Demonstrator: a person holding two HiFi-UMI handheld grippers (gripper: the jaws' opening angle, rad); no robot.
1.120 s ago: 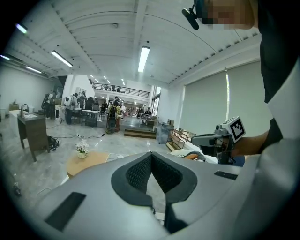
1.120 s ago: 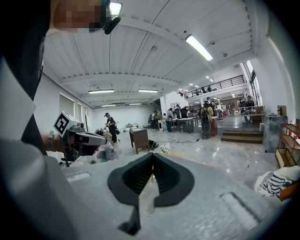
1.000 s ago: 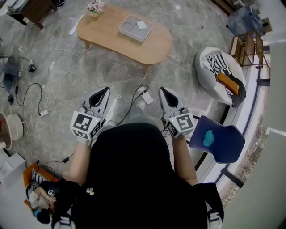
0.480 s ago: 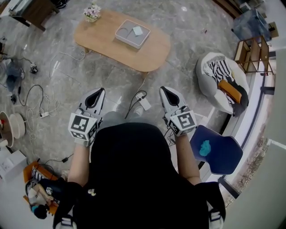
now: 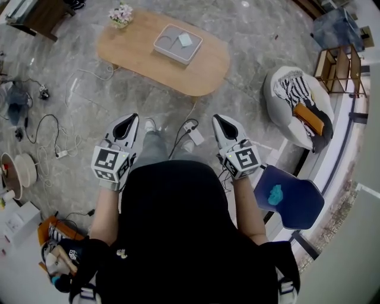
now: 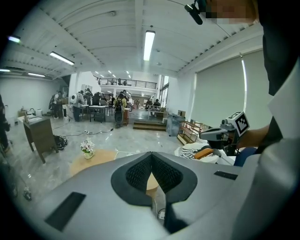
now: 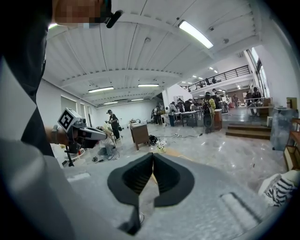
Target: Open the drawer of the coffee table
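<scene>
Moved forward since a second ago: one grey-trousered leg (image 5: 153,148) now thrust out between the claws, floor clutter slid a little down the head view. Around all this, one big hall with a white ribbed ceiling, strip lights, a balcony and people at far desks, over grey marble floor (image 5: 255,35). On that floor, one oval wooden counter (image 5: 202,65), the task's thing, well ahead of both claws and apart from them; drawer not to be made out from above. To the right, one white beanbag (image 5: 285,119) bearing striped cloth, and one blue chair (image 5: 300,205) with a teal lump on its seat. Two claws held side by side near the body: left claw (image 5: 132,119) clenched, pads together with nothing between; right claw (image 5: 218,120) likewise clenched on nothing. Atop the counter, one grey square tray (image 5: 169,50) with one small pale block (image 5: 185,39) in it, and one pot of flowers (image 5: 120,13) at the left end. Smallest, one white power strip (image 5: 195,136) on the floor between counter and claws, with loose cables (image 5: 44,127) off to the left.
</scene>
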